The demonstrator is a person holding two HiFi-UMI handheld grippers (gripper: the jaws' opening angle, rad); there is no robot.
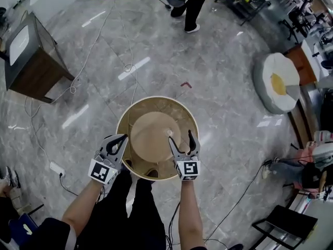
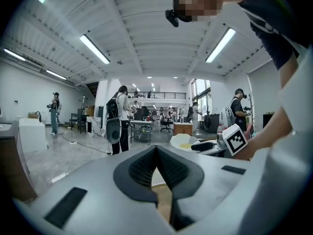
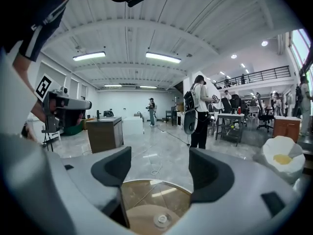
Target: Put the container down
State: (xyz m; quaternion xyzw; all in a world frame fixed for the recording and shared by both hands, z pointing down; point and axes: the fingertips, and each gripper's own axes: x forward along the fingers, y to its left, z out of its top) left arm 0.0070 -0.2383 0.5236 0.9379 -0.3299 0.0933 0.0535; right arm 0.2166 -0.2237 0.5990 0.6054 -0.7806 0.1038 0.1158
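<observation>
A round, translucent tan container [image 1: 139,113] with a paler disc [image 1: 153,134] inside is straight below me in the head view. My left gripper [image 1: 122,138] is at its left rim, jaws shut on the thin wall; in the left gripper view a tan strip of the container [image 2: 164,207] shows just below the left gripper [image 2: 156,153], where its pads meet. My right gripper [image 1: 181,136] stands open over the right inside edge, holding nothing. The right gripper view shows the container [image 3: 142,195] below the right gripper [image 3: 159,168]. I cannot tell whether the container rests on the floor.
The floor is grey marble with cables [image 1: 130,66] and a power strip [image 1: 56,168]. A wooden cabinet [image 1: 31,56] stands at the far left. A white egg-shaped cushion [image 1: 278,82] lies at the right. A person [image 1: 190,7] stands ahead.
</observation>
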